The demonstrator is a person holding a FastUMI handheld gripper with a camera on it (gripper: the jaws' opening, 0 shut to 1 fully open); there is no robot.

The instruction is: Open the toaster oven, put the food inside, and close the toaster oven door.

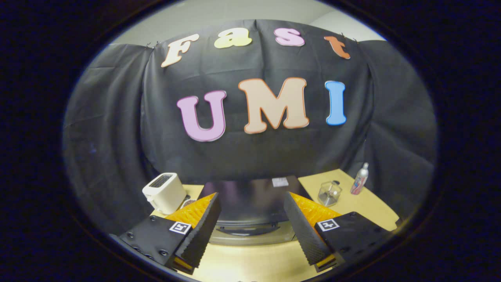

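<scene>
Black-padded two-finger gripper (252, 227) spread wide, holding nothing; dark, glossy-topped toaster oven (250, 203) between fingers, door shut; white toaster (164, 192) alongside.

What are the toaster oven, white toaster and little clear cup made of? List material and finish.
Toaster oven: dark glossy top, probably painted metal; faint reflections.
White toaster: smooth matte plastic, likely; rounded moulded corners.
Clear cup: see-through, glass or hard plastic.
The gripper is open, empty, above the oven.

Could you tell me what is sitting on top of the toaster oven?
A small pale label or card lies on the toaster oven top; the open gripper fingers cover its front corners.
</scene>
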